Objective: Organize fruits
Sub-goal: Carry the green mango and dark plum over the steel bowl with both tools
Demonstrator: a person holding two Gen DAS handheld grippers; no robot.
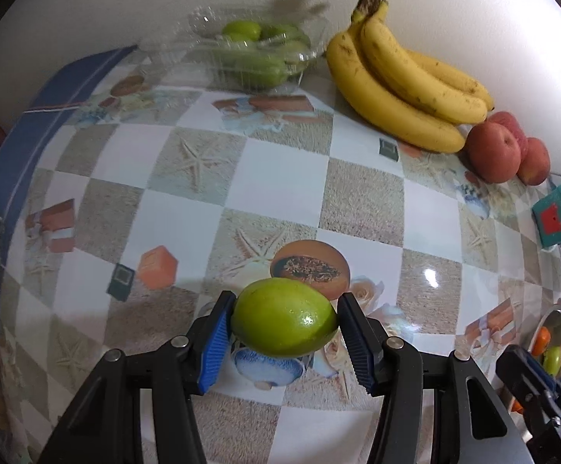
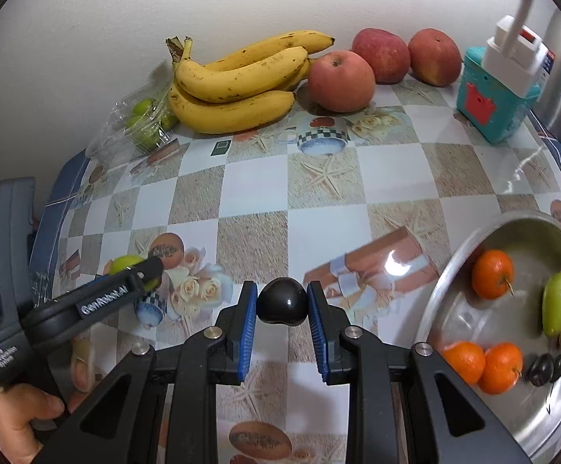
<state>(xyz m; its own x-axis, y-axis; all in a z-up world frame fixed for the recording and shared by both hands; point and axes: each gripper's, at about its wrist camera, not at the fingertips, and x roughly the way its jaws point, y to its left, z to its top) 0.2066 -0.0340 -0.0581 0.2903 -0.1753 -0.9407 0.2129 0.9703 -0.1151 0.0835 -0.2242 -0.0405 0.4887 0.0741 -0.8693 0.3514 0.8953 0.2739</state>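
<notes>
Both claws are loaded: the left gripper (image 1: 285, 319) is clamped on a green fruit (image 1: 284, 317), held just above the patterned table (image 1: 361, 189), and the right gripper (image 2: 282, 305) is pinched tight on a small dark plum (image 2: 282, 301). The metal bowl (image 2: 454, 255) sits to the right, already holding oranges (image 2: 492, 273), another green fruit and dark ones. I'd carry the plum over first, since it's nearest, clear the rim, lower it into a bare patch, and only then let go so nothing rolls.

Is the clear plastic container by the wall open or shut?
Open: the clear plastic container has its lid flipped back, green fruits exposed inside.
</notes>
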